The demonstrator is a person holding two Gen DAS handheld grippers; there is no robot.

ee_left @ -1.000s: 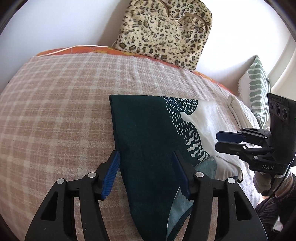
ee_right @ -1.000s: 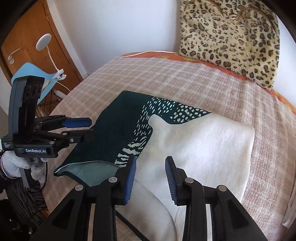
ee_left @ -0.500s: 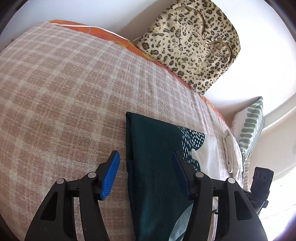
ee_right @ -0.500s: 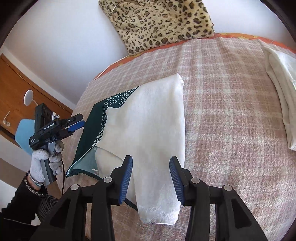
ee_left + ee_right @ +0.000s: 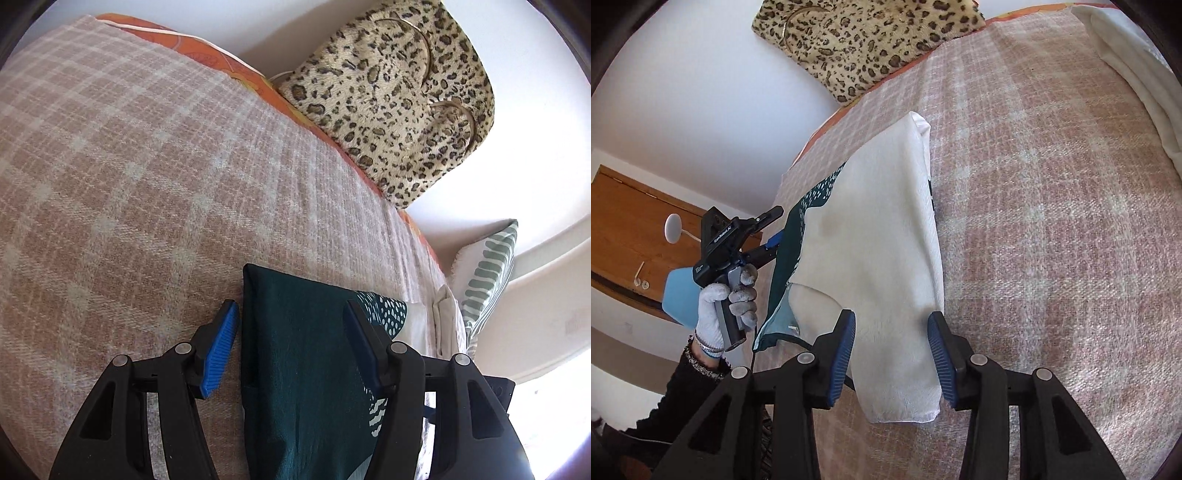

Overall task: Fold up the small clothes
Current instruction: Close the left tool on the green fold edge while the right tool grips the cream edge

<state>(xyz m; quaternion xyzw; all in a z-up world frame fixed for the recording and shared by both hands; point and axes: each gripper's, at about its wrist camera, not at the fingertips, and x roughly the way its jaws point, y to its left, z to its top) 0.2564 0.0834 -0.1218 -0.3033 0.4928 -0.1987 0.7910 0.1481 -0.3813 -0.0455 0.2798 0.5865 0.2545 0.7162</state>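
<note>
Risk first: my left gripper [image 5: 291, 345] and right gripper [image 5: 892, 356] each straddle one long edge of the garment [image 5: 886, 236], and if either closes on the top layer alone the fold will slide apart, since the cloth looks smooth and lies several layers thick. Blanket [image 5: 129, 184], pink plaid, fills the left and middle of the left view and the right side of the other; its nap could snag a pad and get pinched up with the edge. The garment lies folded lengthwise on it, green side at lower centre in the left view, white side at centre in the right. A leopard cushion [image 5: 399, 99] leans on the white wall at upper right, a striped pillow [image 5: 487, 273] at right, a wooden door [image 5: 631, 236] at left in the right view. My left jaws stand apart and grip nothing; my right jaws are closing, white cloth between them, pads not yet pressing.
</note>
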